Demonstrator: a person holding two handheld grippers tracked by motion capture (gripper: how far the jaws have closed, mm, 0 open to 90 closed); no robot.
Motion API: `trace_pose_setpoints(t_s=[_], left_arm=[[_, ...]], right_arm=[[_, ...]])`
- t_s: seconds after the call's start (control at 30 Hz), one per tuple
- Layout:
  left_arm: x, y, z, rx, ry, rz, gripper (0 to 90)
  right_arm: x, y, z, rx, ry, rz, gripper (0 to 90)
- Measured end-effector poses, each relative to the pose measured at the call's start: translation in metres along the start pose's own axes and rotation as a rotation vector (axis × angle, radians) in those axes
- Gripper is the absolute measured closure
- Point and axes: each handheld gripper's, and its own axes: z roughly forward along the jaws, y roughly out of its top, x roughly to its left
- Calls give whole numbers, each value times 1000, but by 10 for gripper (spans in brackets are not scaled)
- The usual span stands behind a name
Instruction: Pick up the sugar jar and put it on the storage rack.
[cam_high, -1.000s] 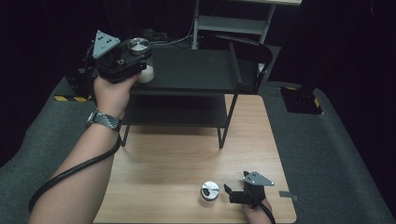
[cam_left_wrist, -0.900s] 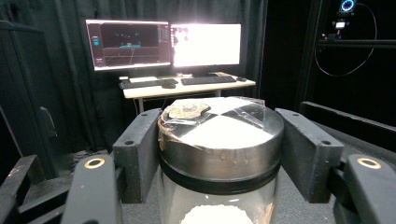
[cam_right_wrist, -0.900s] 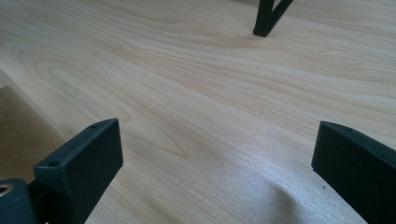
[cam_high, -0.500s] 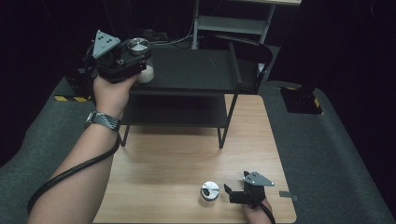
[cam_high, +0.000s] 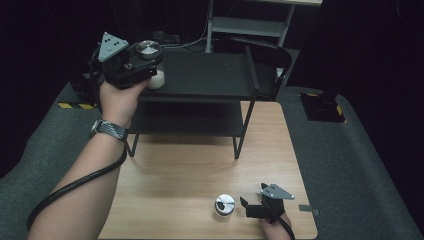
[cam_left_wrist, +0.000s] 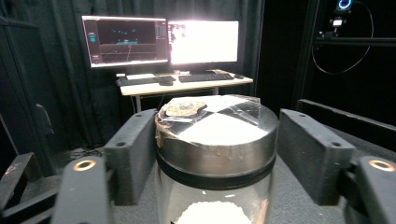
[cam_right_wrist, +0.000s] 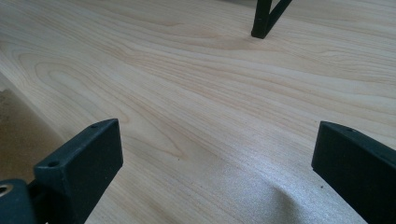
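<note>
**Left gripper letting go of jar on shelf top**

Jar (cam_high: 150, 65) stands upright at the upper left of the high view, on the left end of the black shelf (cam_high: 210, 75), top tier. Left gripper (cam_high: 146, 64) is around it at lid height. In the left gripper view the jaws have just been opening: the left pad sits just beside or barely touching the lid (cam_left_wrist: 217, 133); the right pad stands off with a clear gap. Pads no longer press. Jar between them, resting on its own base.

Right gripper (cam_high: 243, 206) lies low on the table (cam_high: 190, 165), lower right of the high view, jaws wide with nothing between them; the right gripper view shows bare wood. A second jar (cam_high: 224, 204) stands just left of it, lower centre.

Handling notes (judgement):
- Body looks like clear glass, part-filled with white powder (cam_left_wrist: 212, 213). Rigid, breakable; set down gently, no knocks against the shelf frame.
- Lid is brushed metal with a worn label. Smooth and probably slippery under hard pads.
- Moderate weight likely, glass plus metal plus contents; top-heavy at the lid.
- Best hold: across the lid's side wall, or just under it on the glass neck, pads square to the wall. Keep upright.
- Jar sits near the shelf's left edge; draw the gripper back straight to avoid a nudge.
</note>
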Motion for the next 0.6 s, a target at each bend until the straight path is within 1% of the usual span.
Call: trace_pose_setpoints(t_s=[0.03,0.07,0.13,0.27,0.33,0.4,0.47,0.53,0.57,0.6], left_arm=[[-1,1,-1,4,-7,11,235],[-1,1,-1,4,-7,11,206],[-1,0,-3,4,-9,10,194],[-2,0,-6,11,-10,0,115],[-1,0,-7,15,-15,-6,104],[-1,-1,-10,29,-23,-10,61],[-1,-1,-11,30,-25,-2,46],[-1,-4,-14,22,-30,6,39],[1,-6,-18,15,-36,-3,26],[1,-6,-18,15,-36,-3,14]], right_arm=[[0,0,0,1,0,-1,18],[0,0,0,1,0,-1,18],[0,0,0,1,-1,-4,19],[0,0,0,2,-2,-2,19],[0,0,0,0,-2,-4,19],[1,1,0,3,-3,-3,19],[1,1,0,6,-3,-4,19],[1,1,0,6,-4,-5,19],[1,1,0,6,-5,-6,19],[1,1,0,6,-5,-6,19]])
